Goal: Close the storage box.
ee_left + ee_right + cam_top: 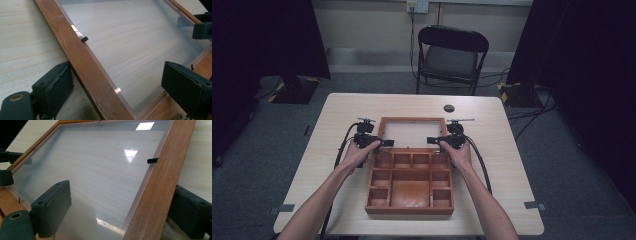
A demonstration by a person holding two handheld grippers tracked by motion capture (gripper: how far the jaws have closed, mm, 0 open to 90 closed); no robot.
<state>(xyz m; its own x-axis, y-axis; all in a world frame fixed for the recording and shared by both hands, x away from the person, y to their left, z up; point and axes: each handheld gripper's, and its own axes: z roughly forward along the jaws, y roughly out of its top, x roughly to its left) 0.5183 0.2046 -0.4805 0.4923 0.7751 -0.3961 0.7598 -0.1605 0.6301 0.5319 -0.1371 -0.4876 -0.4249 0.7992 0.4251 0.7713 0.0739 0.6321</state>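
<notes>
Left gripper (384, 143): jaws spread wide, straddling the left rail of the glazed lid (130, 47), 1 jaw outside on the table, 1 over the pane; neither visibly presses the wood.
Right gripper (433, 141): jaws apart likewise, astride the lid's right rail.
Wooden box (410, 186): open, with 11 compartments, lying just behind both grippers, toward the person.
Lid: lying flat on the table (502, 150) ahead of the box, between the 2 grippers.
Chair (451, 57): well beyond the table's far edge.
</notes>
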